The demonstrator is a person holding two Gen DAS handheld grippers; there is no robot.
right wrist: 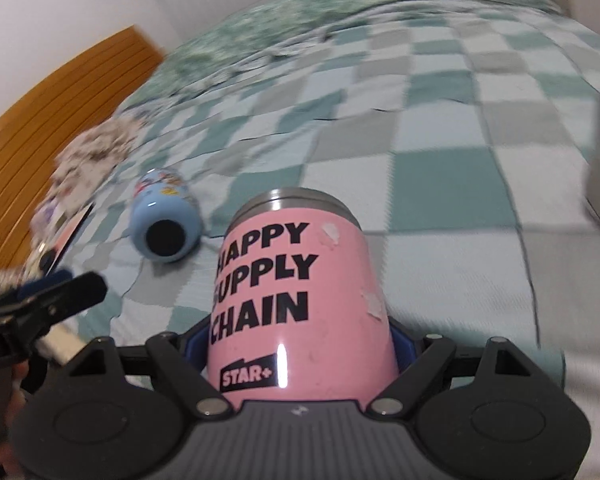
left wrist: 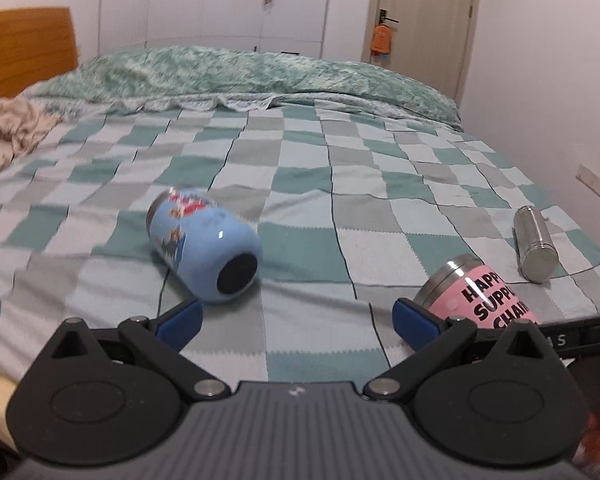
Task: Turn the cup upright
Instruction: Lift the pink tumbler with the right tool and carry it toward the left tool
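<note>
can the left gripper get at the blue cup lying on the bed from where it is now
Probably yes. The left gripper is open and empty, and the blue cup lies on its side just ahead of its left finger, with only bare bedspread between. The right gripper holds the pink cup off to the side.

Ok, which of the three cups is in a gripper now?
The pink HAPPY SUPPLY CHAIN cup, clamped by the right gripper. The blue cartoon cup and steel cup lie loose on the bed.
</note>
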